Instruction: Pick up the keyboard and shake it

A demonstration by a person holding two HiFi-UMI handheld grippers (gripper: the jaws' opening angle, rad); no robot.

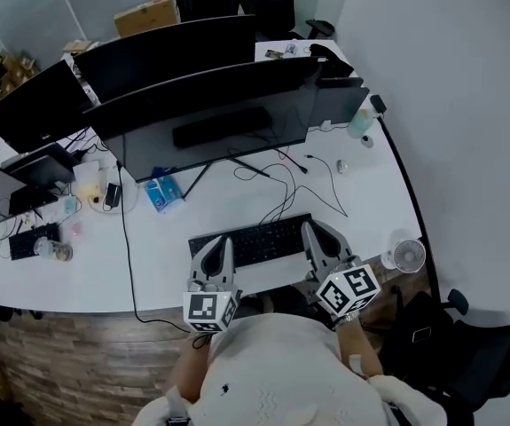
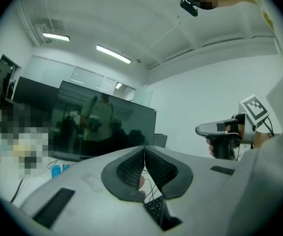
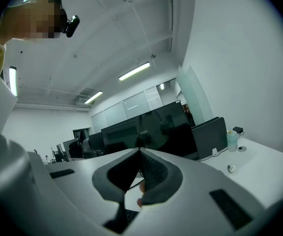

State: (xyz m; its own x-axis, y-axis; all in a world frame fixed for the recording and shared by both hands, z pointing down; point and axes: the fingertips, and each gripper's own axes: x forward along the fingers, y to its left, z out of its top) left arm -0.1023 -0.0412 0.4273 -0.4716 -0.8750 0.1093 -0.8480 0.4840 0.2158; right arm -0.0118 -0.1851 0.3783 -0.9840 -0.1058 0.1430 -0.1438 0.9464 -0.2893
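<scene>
Flat black plastic keyboard (image 1: 255,240) lies on the white desk (image 1: 370,193), right between the tongs. Left gripper (image 1: 221,243) clenched, empty; right gripper (image 1: 311,229) pinched closed on nothing too. It looks light, rigid and slick, so each short end seems the best place to grip.

We count: left gripper (image 1: 222,241) and right gripper (image 1: 312,227), two; keyboards (image 1: 253,240), two; monitors (image 1: 210,122), four; small fan (image 1: 408,256), one; bottle (image 1: 359,122), one; surface (image 1: 370,193), one.

wide monitor (image 1: 263,105) is standing on desk (image 1: 237,211) | blue pack (image 1: 163,193) is lying before its left part | bottle (image 1: 359,122) is standing beside its right end | small fan (image 1: 408,256) is sitting well apart, front-right
</scene>
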